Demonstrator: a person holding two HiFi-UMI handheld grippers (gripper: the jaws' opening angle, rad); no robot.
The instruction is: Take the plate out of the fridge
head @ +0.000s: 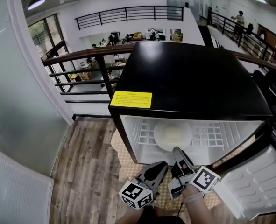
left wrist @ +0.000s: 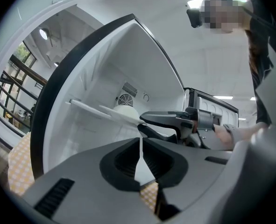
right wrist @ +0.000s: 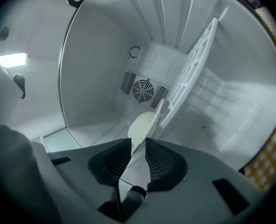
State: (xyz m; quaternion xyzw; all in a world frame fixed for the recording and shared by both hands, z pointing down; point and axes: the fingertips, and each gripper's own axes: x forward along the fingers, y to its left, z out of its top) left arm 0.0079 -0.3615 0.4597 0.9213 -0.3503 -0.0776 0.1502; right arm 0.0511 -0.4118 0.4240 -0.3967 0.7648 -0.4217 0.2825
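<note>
Right fingers (right wrist: 165, 164) tight on near rim of flat-lying plate (head: 173, 135); left fingers (left wrist: 120, 162) together.

- Fridge (head: 194, 78): one, black.
- Fridge door (head: 254, 181): one.
- Wire shelf (head: 208, 134): one inside the fridge.
- Plate (head: 173, 135): one, pale, on that shelf.
- Fan grille (right wrist: 142, 90): one on the fridge's back wall.
- Yellow label (head: 131, 99): one on the fridge top.
- Grippers: two, the left gripper (head: 162, 167) and the right gripper (head: 177, 152).
- Marker cubes (head: 136, 194): two, one per gripper.
- Ceiling lamps (head: 36, 3): three show in the head view.
- Person (head: 239, 20): one on the far walkway; those at the desks are too small to count.
</note>
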